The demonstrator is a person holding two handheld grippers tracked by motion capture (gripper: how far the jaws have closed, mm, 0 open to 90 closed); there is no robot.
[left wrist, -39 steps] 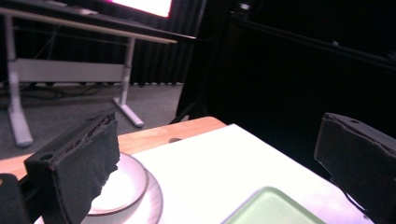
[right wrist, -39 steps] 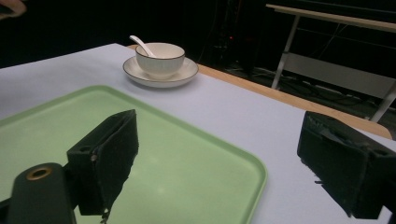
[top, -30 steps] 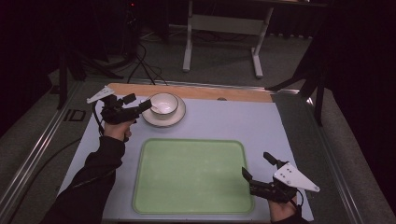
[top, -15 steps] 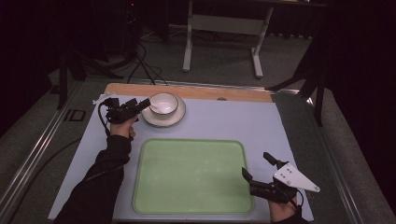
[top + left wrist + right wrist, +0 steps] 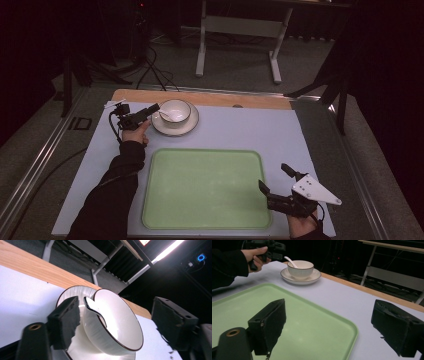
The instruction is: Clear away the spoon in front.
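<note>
The left gripper (image 5: 152, 109) is being held at the far left of the table, just beside a white bowl (image 5: 174, 110), with its tip pointing at the bowl's near rim. Its jaws have just been closing, yet they are being kept partly spread: in the left gripper view the bowl (image 5: 117, 322) and the handle of a white spoon (image 5: 93, 309) are being framed between the two black pads, and no pad is seen pressing on either, though whether the left pad is brushing the bowl's wall cannot be told. The bowl is being carried by a white saucer (image 5: 191, 127), which is resting on the pale blue mat (image 5: 250, 127) near the wooden far edge of the table (image 5: 210, 98), well apart from the green tray (image 5: 205, 187) lying in the middle of the mat. The right gripper (image 5: 272, 185) is being held over the tray's near right corner, its jaws spread wide with nothing between them. One bowl, one saucer, one spoon, one tray and two grippers are being counted.
</note>
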